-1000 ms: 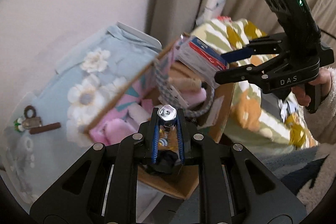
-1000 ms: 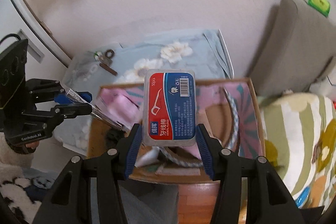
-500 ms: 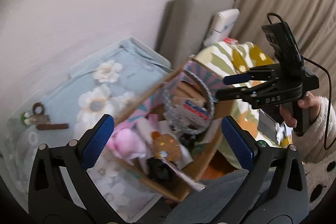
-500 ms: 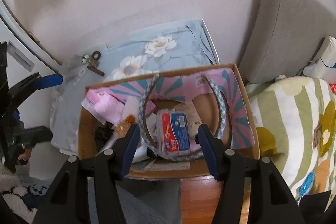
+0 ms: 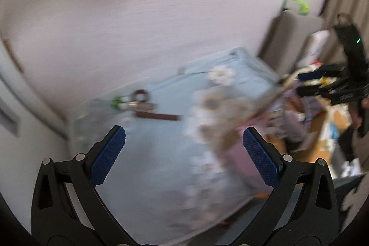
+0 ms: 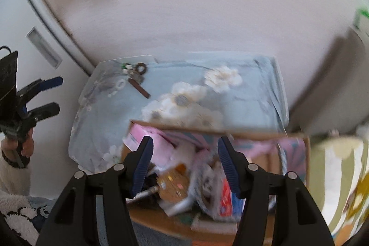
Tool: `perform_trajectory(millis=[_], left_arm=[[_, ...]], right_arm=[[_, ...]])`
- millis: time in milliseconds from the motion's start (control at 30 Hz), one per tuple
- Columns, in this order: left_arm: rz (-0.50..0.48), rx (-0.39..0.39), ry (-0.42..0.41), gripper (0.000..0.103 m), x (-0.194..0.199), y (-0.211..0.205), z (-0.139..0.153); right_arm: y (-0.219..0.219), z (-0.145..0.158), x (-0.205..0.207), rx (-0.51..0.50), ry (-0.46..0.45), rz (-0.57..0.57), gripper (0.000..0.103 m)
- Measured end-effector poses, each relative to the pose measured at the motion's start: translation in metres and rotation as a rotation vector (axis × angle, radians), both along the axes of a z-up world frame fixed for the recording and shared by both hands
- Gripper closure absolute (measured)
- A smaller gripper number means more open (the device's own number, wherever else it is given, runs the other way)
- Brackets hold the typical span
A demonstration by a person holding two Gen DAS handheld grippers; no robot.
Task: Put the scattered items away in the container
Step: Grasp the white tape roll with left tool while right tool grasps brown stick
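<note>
Now your left gripper (image 5: pixel 184 149) is spread wide and empty above the floral cloth (image 5: pixel 161 153); your right gripper (image 6: pixel 184 163) stands apart, nothing pinched, over the cardboard box (image 6: pixel 306 153) at the cloth's near edge, while a brown stick (image 6: pixel 140 89) lies near its far left corner.

Open cardboard box (image 6: pixel 306 153) – cluttered, pink-lined, brown stick (image 5: pixel 159 116) and small trinkets (image 5: pixel 136 102) on floral cloth

Box (image 6: pixel 253 134) sits on cloth (image 6: pixel 230 96), nearer than scattered items (image 6: pixel 136 75).

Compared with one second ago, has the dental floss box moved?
Yes. The floss box was gripped in the right claw above the cardboard box; now it lies inside that box.
</note>
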State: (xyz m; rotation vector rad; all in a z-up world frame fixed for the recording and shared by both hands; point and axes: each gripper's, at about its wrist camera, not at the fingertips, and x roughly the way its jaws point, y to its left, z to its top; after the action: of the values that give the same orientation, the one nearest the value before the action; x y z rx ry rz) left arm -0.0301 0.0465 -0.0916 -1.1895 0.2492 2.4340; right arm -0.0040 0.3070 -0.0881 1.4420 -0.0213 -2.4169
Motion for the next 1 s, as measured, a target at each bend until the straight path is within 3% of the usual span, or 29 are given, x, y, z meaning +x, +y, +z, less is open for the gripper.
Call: perform_trajectory(millis=[267, 533, 767, 1000], left_arm=[[0.019, -0.065, 0.015, 0.001, -0.051, -0.037, -0.025], [-0.076, 0.031, -0.055, 0.001, -0.109, -0.052, -0.111], [-0.104, 0.047, -0.131, 0.001, -0.141, -0.061, -0.164], [-0.116, 0.063, -0.165, 0.001, -0.151, -0.062, -0.186]], right_arm=[[-0.076, -0.006, -0.071, 0.155, 0.025, 0.249, 0.049], [-0.139, -0.076, -0.15, 0.164, -0.073, 0.452, 0.049], [-0.183, -0.146, -0.176, 0.203, -0.143, 0.618, 0.049], [-0.193, -0.171, -0.18, 0.21, -0.174, 0.662, 0.058]])
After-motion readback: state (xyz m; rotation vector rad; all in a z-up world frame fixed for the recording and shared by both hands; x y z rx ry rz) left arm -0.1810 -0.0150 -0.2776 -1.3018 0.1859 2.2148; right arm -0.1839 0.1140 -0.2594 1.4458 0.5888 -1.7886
